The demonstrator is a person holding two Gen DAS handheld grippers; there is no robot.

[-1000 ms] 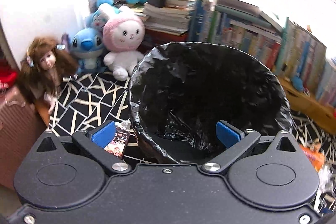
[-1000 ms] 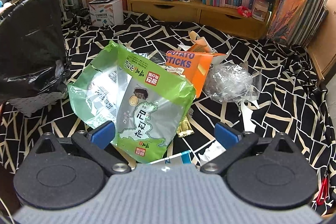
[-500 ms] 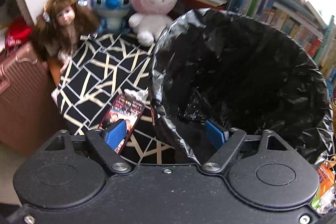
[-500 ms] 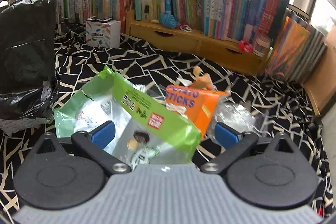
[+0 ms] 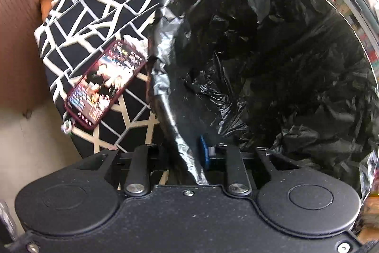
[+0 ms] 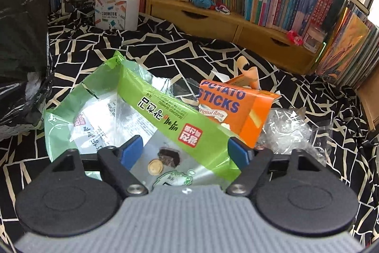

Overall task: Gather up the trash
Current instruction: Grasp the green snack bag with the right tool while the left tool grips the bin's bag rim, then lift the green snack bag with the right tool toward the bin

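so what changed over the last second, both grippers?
The left gripper moved onto the near rim of the black bin bag and shut on it; it was open before. The right gripper dropped toward the green snack bag and narrowed, its fingers now flanking the bag but not yet closed. The orange potato sticks box, clear plastic wrap and phone lie where they did.
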